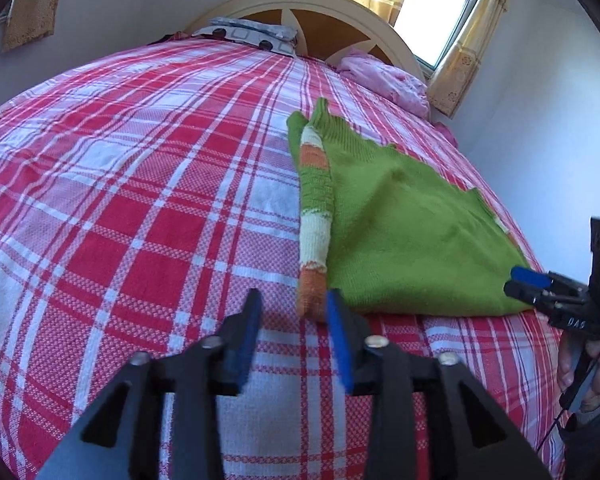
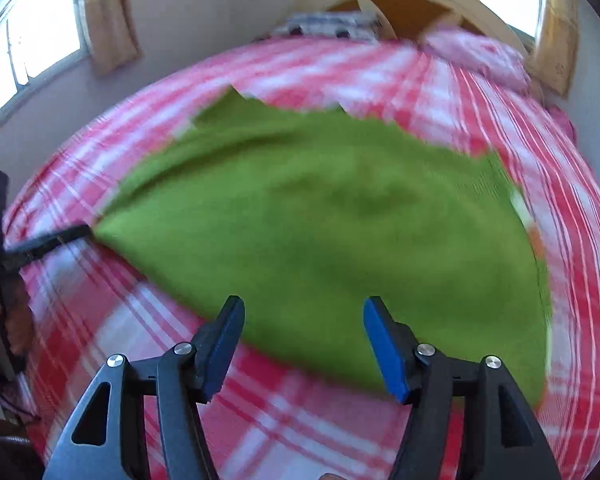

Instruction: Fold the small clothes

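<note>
- While the green sweater [image 1: 400, 248] is laid flat on the plaid bedspread [image 1: 120, 184], its striped sleeve [image 1: 314, 216] is seen folded inward along one edge.
- The left gripper [image 1: 294, 336] is held apart beside the cuff, probably for grasping.
- The right gripper [image 2: 304, 344] is spread empty over the hem.

sweater [image 1: 404, 236]: matt green knit | bedspread [image 1: 140, 184]: coarse woven check cloth

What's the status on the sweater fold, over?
Left gripper and right gripper open, empty. Green knitted sweater flat on plaid bedspread, striped sleeve folded alongside. Nothing blocking.
</note>
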A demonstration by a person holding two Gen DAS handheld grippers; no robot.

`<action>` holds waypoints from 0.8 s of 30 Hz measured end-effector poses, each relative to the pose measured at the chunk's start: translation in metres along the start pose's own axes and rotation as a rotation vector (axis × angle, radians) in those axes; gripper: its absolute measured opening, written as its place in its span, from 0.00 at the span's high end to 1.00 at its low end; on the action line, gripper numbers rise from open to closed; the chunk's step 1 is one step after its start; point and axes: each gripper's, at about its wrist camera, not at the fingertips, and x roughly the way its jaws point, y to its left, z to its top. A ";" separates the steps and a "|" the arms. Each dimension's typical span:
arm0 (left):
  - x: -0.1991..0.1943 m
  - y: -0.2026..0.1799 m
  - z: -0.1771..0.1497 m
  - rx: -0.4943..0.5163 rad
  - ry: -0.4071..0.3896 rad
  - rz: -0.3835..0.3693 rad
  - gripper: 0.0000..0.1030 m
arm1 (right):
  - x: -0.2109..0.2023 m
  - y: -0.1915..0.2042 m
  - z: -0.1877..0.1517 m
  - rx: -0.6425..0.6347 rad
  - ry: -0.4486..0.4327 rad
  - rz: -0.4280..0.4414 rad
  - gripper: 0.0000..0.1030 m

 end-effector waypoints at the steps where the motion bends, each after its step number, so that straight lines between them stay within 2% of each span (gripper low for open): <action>1: -0.002 0.000 0.001 -0.003 -0.013 0.013 0.49 | 0.003 0.005 0.006 0.001 -0.017 0.000 0.39; 3: -0.007 -0.001 0.002 0.000 -0.040 0.037 0.32 | 0.016 0.017 0.020 -0.008 -0.035 0.004 0.39; 5: -0.011 -0.002 0.004 0.024 -0.058 0.077 0.25 | 0.038 0.026 0.027 -0.015 -0.011 -0.003 0.39; 7: -0.015 -0.001 0.010 0.051 -0.078 0.107 0.24 | 0.063 0.030 0.022 -0.015 0.076 -0.023 0.39; 9: -0.015 0.005 0.019 0.054 -0.088 0.133 0.19 | 0.062 0.040 0.007 -0.073 0.054 -0.079 0.39; 13: -0.007 0.022 0.038 0.037 -0.102 0.142 0.17 | 0.049 0.037 -0.016 -0.046 0.061 -0.054 0.39; 16: 0.005 0.028 0.047 0.042 -0.092 0.159 0.17 | 0.047 0.035 -0.013 -0.048 0.082 -0.040 0.39; 18: 0.012 0.029 0.050 0.046 -0.084 0.169 0.17 | 0.042 0.041 -0.007 -0.045 0.088 -0.059 0.39; 21: 0.017 0.028 0.054 0.063 -0.072 0.184 0.12 | 0.035 0.069 0.002 -0.086 0.029 0.002 0.39; 24: 0.021 0.026 0.061 0.106 -0.079 0.220 0.09 | 0.042 0.111 0.002 -0.220 0.001 0.000 0.39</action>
